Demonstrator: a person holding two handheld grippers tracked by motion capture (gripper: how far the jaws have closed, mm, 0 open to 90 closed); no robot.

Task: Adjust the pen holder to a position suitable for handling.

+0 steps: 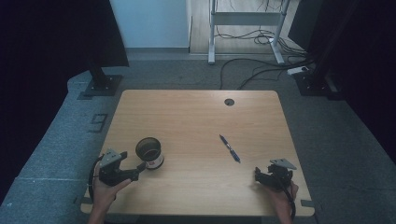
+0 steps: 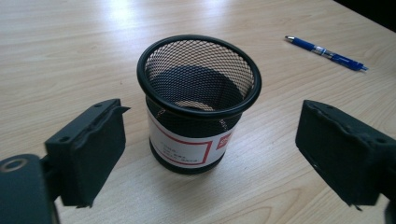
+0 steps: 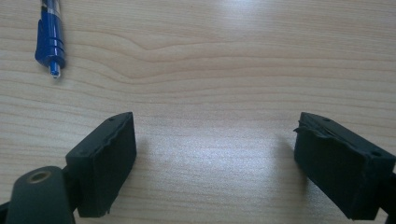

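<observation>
Mesh cup (image 2: 198, 105) between wide-open left tool (image 2: 210, 154)

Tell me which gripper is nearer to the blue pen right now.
Right. The right gripper sits just toward the person and slightly right of the blue pen, jaws open. The left gripper is across the table, open at the mesh pen cup.

Layout on the light wooden table (image 1: 196, 116)

The black wire-mesh pen cup (image 1: 150, 153) stands at eight o'clock, just ahead of the left tongs (image 1: 135, 164). The blue ballpoint pen (image 1: 229, 148) lies at four o'clock, well apart from the cup, near the right tongs (image 1: 258, 173) at five o'clock.
</observation>
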